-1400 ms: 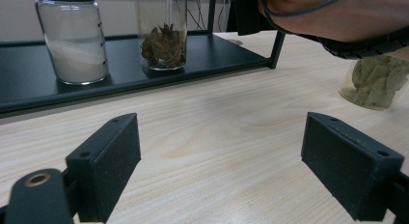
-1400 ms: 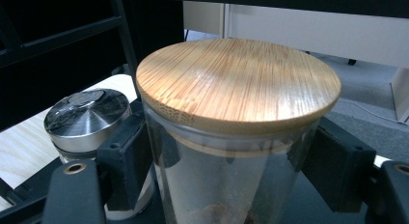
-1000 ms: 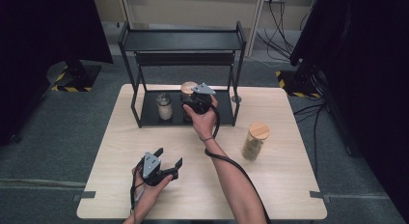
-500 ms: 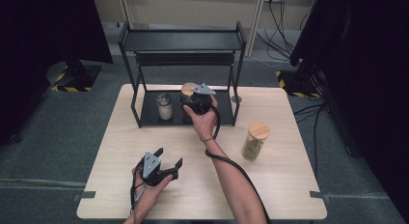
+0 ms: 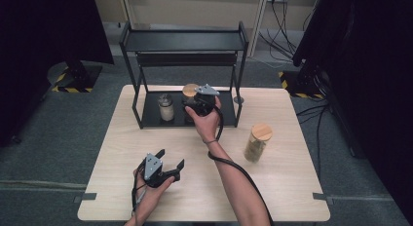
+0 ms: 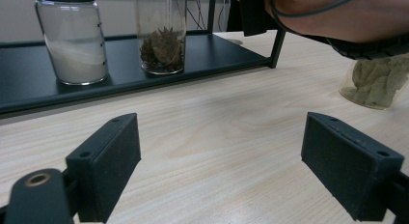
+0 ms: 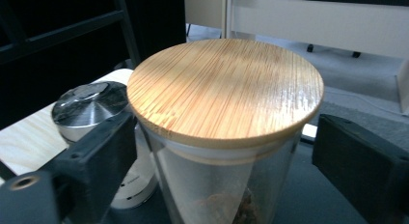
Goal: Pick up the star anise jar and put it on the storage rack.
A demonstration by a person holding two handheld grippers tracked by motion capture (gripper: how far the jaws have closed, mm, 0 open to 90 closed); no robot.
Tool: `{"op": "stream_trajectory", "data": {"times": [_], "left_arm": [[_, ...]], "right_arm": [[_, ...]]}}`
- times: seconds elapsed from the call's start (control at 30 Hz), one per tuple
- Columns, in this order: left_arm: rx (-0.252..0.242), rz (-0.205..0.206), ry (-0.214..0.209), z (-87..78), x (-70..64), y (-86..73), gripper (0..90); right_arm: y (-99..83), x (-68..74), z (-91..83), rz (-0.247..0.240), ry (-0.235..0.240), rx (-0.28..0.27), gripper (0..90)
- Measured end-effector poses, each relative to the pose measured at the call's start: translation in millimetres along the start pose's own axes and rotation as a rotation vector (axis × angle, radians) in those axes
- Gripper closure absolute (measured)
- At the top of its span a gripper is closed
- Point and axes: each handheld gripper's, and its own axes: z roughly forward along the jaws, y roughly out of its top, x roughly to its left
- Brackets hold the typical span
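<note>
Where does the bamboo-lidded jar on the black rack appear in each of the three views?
High view: bamboo-lidded jar, centre, on the rack, lower shelf.
Left gripper view: top, left of centre, star anise inside.
Right gripper view: centre foreground.
Shared landmark: the white-filled jar beside it.

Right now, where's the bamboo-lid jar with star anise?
In the high view, the star anise jar stands on the black rack's bottom shelf, right of the white-powder jar, between the right gripper's jaws.
</note>
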Motion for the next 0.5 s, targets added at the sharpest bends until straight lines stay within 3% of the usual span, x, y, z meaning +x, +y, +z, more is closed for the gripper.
{"op": "stream_trajectory", "data": {"times": [0.5], "left_arm": [[0.002,0.001,0.001,-0.1,0.1,0.0,13.3]], "right_arm": [[-0.8,-5.8,-16.3,-0.006,0.022,0.011,2.1]]}}
